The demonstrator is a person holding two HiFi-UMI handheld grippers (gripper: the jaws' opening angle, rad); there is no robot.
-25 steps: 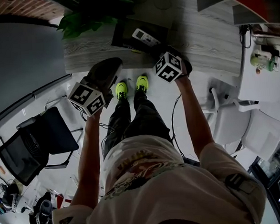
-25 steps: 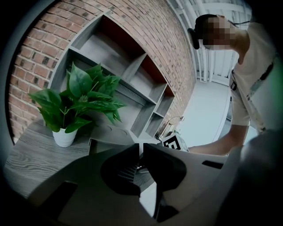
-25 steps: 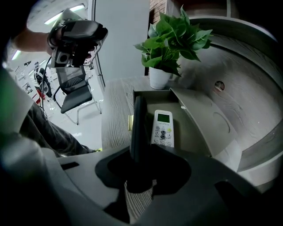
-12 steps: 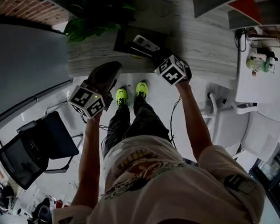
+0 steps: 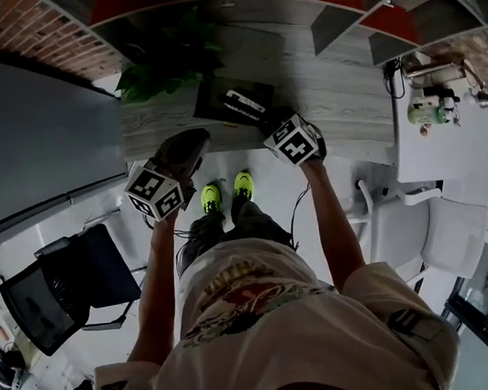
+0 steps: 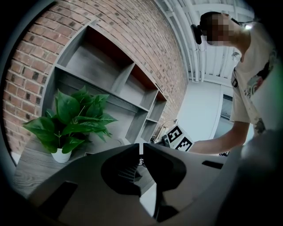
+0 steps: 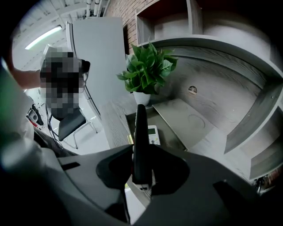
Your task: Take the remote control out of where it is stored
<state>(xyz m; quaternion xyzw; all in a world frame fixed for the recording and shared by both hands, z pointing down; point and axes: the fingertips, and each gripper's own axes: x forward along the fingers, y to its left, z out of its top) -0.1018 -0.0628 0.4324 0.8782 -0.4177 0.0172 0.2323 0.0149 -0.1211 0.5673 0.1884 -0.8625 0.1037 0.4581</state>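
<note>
My right gripper (image 7: 140, 152) is shut on a slim black remote control (image 7: 140, 126), which stands edge-on between the pads and points away from me. It hangs over a dark open storage box (image 7: 129, 120) on the grey wooden desk. A white remote with a small screen (image 7: 153, 134) lies in that box just right of the black one. In the head view the right gripper (image 5: 272, 120) reaches over the box (image 5: 212, 100) from the desk's near edge. My left gripper (image 5: 192, 139) hovers at the desk's edge left of the box, jaws together on nothing (image 6: 140, 150).
A potted green plant (image 7: 148, 73) (image 5: 164, 66) stands on the desk behind and left of the box. Grey shelving (image 6: 110, 84) against a brick wall rises behind the desk. A black office chair (image 5: 74, 268) stands on the floor to my left, white furniture (image 5: 439, 126) to my right.
The head view has tilted up, showing more of the shelving. The right gripper has drawn a little nearer the box. The left gripper holds its place at the desk's edge.
</note>
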